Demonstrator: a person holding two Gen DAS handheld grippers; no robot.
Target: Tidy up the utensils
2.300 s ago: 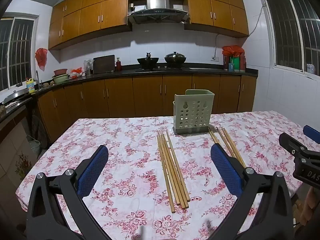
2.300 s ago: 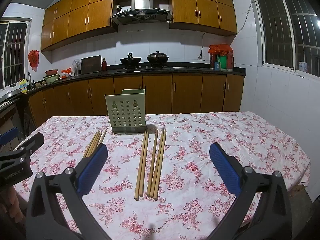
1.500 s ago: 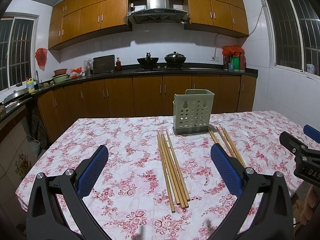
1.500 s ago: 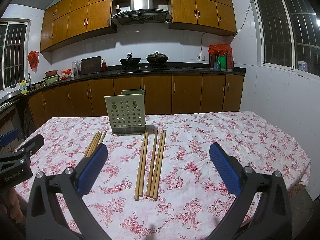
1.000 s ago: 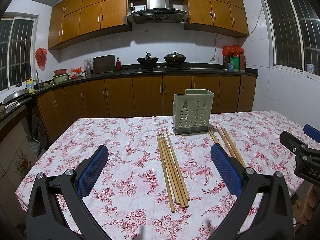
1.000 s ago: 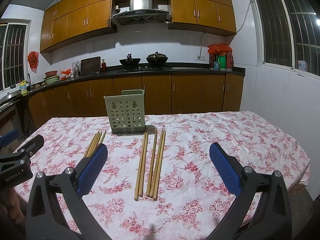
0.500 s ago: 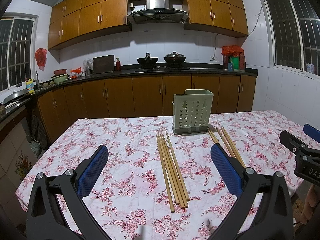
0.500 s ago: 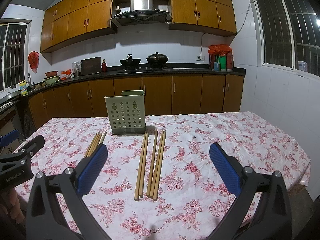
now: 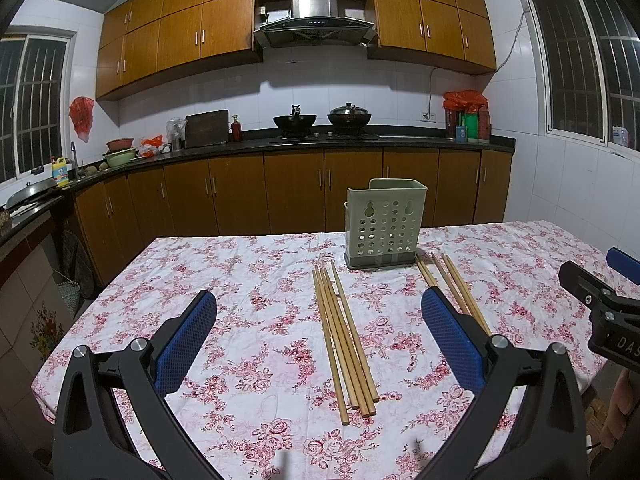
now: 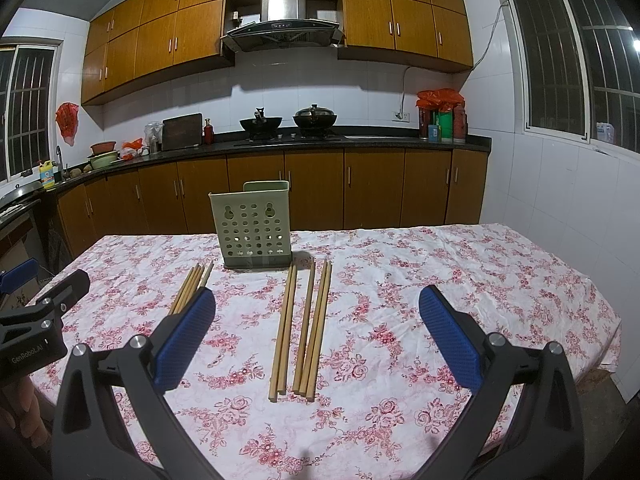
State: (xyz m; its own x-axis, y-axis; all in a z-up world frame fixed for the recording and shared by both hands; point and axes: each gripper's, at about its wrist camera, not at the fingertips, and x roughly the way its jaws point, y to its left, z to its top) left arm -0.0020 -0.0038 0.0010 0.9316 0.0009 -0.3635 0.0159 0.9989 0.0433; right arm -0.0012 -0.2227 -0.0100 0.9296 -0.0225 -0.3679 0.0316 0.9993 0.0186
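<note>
A pale green perforated utensil holder (image 9: 383, 224) stands upright on the floral tablecloth; it also shows in the right wrist view (image 10: 254, 226). Two bunches of wooden chopsticks lie flat in front of it. The left bunch (image 9: 345, 332) lies between the fingers of my left gripper (image 9: 319, 332), which is open, empty and above the table. The right bunch (image 10: 302, 326) lies ahead of my right gripper (image 10: 317, 330), also open and empty. The right bunch also shows in the left wrist view (image 9: 452, 284), the left bunch in the right wrist view (image 10: 192, 286).
The table (image 9: 248, 272) has edges at left, right and front. Behind it runs a kitchen counter (image 9: 320, 144) with brown cabinets, pots and bottles. The other gripper shows at each view's side edge (image 9: 600, 312) (image 10: 36, 320).
</note>
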